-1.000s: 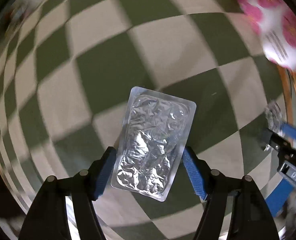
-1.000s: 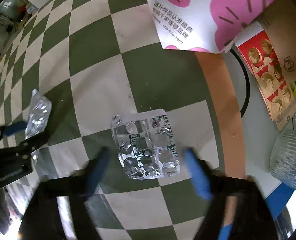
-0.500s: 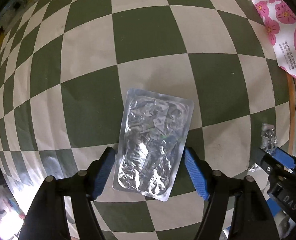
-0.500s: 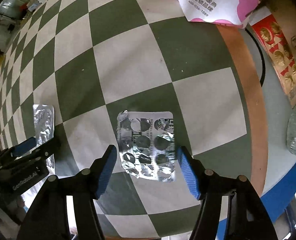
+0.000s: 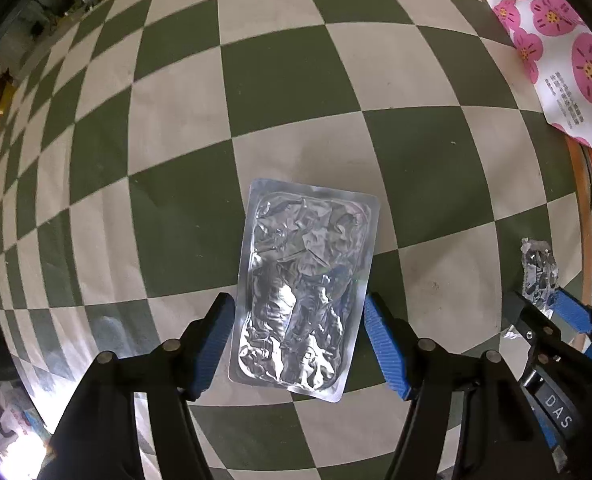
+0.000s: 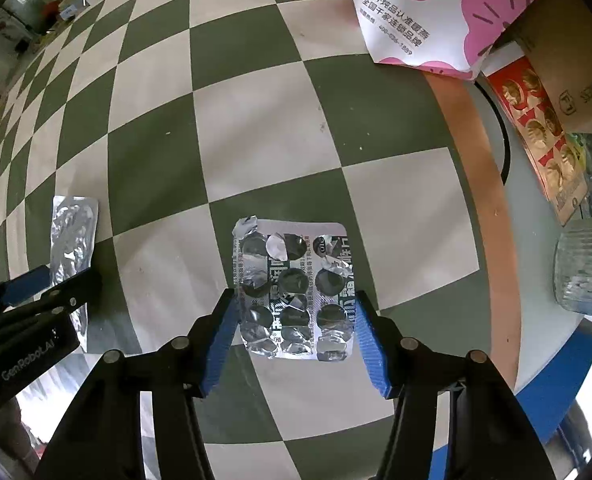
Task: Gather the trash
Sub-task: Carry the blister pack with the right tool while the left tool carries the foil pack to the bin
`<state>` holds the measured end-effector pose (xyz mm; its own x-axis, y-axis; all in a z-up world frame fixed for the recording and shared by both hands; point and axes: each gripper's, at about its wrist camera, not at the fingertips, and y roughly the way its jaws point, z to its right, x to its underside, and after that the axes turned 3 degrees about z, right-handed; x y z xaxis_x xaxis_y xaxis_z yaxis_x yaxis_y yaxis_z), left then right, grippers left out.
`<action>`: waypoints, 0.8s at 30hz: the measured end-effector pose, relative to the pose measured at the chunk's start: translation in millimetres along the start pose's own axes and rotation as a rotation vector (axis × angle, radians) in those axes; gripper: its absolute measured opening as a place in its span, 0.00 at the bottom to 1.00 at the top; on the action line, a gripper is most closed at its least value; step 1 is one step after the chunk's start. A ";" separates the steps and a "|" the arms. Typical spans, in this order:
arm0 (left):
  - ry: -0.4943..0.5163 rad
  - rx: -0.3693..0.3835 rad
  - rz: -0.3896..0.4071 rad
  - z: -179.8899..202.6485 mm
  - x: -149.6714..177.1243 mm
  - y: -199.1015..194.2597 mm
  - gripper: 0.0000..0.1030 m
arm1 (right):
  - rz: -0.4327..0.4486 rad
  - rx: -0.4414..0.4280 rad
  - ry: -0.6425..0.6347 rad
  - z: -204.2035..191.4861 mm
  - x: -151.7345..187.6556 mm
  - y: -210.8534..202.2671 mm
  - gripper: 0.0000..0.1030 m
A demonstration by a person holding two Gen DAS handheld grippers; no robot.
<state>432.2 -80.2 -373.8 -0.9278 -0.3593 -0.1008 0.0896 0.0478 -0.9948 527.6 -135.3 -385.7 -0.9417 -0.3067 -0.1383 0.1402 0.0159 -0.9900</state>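
Observation:
My left gripper is shut on a crumpled silver foil pack, its blue pads pressing both long edges, above the green-and-white checkered floor. My right gripper is shut on an empty pill blister sheet with torn foil pockets. In the right wrist view the left gripper and its foil pack show at the left. In the left wrist view the right gripper and the blister sheet show at the right edge.
A white bag with pink flowers lies at the upper right, also in the left wrist view. A cardboard box, a red printed package and a ribbed clear container sit on a round rimmed surface at right.
Both grippers have drawn back from the flowered bag, each still holding its piece. The floor view has widened and the earlier motion blur has gone.

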 end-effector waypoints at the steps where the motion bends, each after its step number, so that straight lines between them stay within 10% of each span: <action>1: 0.004 -0.003 0.006 -11.8 -5.2 -6.2 0.62 | 0.003 -0.001 -0.005 -1.7 2.4 -0.7 0.57; 12: -0.003 -0.025 0.139 -15.1 37.7 -69.4 0.62 | 0.105 -0.014 -0.042 33.3 28.4 -49.7 0.57; 24: -0.084 0.012 0.299 -103.6 59.2 -141.0 0.62 | 0.232 -0.109 -0.091 5.0 58.0 -136.4 0.57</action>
<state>327.1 -11.7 -238.2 -0.8262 -0.4071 -0.3895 0.3591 0.1523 -0.9208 455.4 -160.0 -258.5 -0.8562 -0.3671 -0.3634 0.3105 0.1964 -0.9300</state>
